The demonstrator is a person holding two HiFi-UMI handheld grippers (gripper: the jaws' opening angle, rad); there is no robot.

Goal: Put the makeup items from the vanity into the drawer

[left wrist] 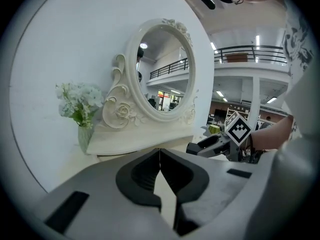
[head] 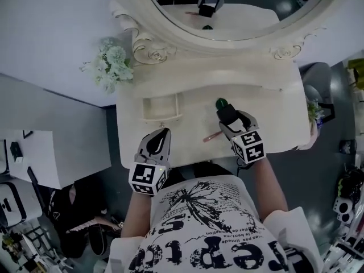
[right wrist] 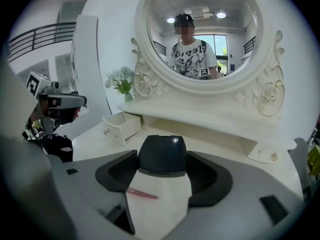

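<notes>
right claw [right wrist: 162, 170] is clamping wide on a dark makeup case [right wrist: 162, 153], smooth, glossy, with rounded corners. the open drawer [head: 162, 108] is sitting at 9 o'clock from it, closer to the left claw [left wrist: 160, 159], which is pinched shut and empty. a thin pink pencil [head: 212, 137] is lying on the matte cream vanity [head: 273, 124], running 8 to 2 o'clock.

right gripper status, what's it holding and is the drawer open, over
Right gripper shut on dark makeup container. Left gripper shut, empty. Drawer open; pink pencil lies on vanity top, nothing blocking the way.
</notes>
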